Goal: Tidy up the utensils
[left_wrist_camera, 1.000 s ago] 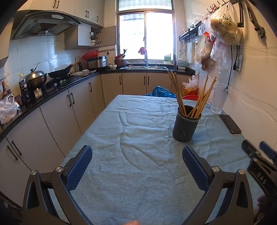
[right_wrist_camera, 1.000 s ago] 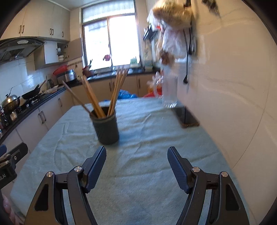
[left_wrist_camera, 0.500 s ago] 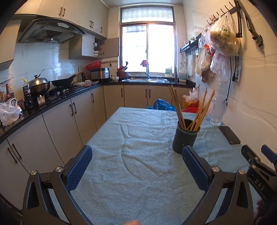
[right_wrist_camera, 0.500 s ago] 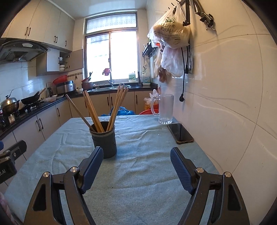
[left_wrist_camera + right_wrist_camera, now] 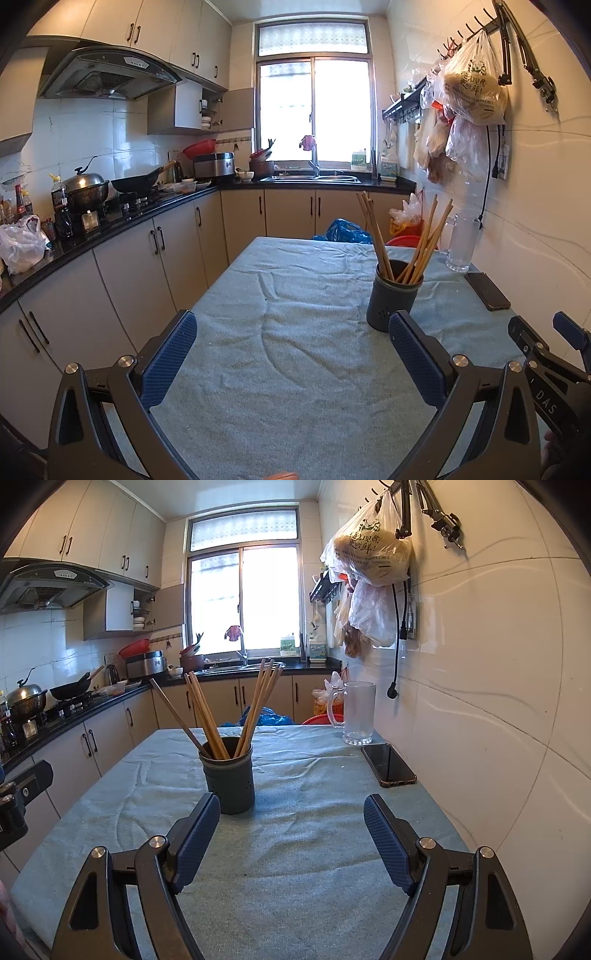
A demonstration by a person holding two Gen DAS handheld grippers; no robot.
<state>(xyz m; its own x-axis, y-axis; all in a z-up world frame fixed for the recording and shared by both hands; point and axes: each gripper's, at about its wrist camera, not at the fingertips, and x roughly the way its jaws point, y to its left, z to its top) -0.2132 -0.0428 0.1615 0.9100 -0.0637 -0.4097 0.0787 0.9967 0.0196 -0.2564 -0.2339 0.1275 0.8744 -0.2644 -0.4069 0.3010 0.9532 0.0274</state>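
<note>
A dark grey utensil holder (image 5: 393,295) stands upright on the table's light blue cloth (image 5: 288,332), with several wooden chopsticks (image 5: 406,240) fanned out in it. It also shows in the right wrist view (image 5: 229,775) with its chopsticks (image 5: 236,705). My left gripper (image 5: 291,350) is open and empty, low over the near part of the table, the holder just past its right finger. My right gripper (image 5: 291,830) is open and empty, the holder just past its left finger. The right gripper shows at the edge of the left wrist view (image 5: 546,354).
A black phone (image 5: 388,764) lies on the cloth near the right wall, and a glass mug (image 5: 356,712) stands behind it. Plastic bags (image 5: 373,576) hang on the wall above. Cabinets and a counter with a stove (image 5: 110,221) run along the left.
Both cameras have risen and tilted up, so the holder sits lower in both views. The right wrist view was blurred and is steady now. Both grippers have stayed open.
</note>
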